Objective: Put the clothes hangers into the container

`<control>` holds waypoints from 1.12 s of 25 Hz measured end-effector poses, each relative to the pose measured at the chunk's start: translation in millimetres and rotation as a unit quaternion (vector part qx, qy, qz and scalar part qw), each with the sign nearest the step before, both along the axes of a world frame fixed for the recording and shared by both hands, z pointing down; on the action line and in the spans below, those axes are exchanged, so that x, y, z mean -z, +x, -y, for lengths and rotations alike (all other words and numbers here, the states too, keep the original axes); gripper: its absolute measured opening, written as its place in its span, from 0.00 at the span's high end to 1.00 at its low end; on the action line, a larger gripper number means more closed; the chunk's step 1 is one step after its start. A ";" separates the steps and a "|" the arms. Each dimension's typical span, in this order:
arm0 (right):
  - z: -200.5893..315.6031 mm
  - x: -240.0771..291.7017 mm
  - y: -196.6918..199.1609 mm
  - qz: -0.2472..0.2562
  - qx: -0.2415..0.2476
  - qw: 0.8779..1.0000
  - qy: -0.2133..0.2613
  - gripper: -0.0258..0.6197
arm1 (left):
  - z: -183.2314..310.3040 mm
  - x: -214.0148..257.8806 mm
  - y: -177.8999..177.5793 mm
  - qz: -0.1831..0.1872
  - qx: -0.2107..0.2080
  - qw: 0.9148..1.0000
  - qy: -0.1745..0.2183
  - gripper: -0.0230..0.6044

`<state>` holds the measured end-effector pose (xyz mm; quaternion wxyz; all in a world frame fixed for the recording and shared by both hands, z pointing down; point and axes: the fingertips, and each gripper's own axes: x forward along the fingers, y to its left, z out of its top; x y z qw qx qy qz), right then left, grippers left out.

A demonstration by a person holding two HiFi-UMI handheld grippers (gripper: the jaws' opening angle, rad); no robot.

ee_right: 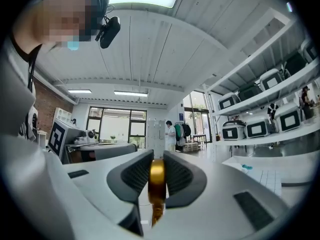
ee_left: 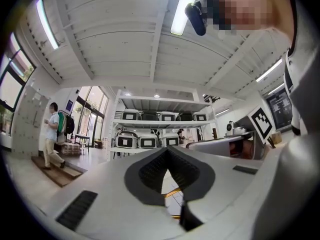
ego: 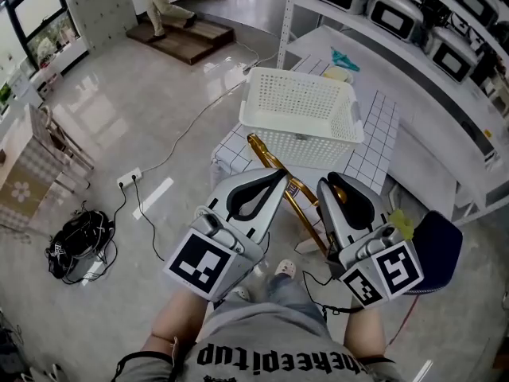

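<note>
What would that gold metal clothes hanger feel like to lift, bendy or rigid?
Probably rigid: the gold metal clothes hanger shows straight lines though the right gripper pinches one spot. Its glossy finish looks slippery, so it may swivel.

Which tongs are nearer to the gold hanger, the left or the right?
Right. The right tongs clamp the gold hanger. The left tongs are shut just beside it, with the hanger showing past their tips.

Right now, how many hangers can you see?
1. A gold hanger is on the near side of the white basket, clamped in the right gripper. The grippers cover part of it, so another could be hidden.
</note>
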<state>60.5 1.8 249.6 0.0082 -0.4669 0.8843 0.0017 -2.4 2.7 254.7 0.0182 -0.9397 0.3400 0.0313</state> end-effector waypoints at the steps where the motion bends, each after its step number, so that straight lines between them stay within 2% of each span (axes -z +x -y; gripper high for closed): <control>1: 6.0 0.6 2.7 0.001 0.005 1.000 0.000 0.84 | 5.4 -0.1 2.7 0.001 0.005 1.000 0.000 0.93; 14: 78.8 10.3 38.6 0.007 0.077 0.997 0.008 0.84 | 68.9 -0.8 38.0 0.009 0.071 0.997 -0.002 0.93; 28: 112.6 27.2 82.4 -0.002 0.143 0.989 0.024 0.84 | 92.1 3.5 88.2 0.009 0.119 0.993 0.009 0.93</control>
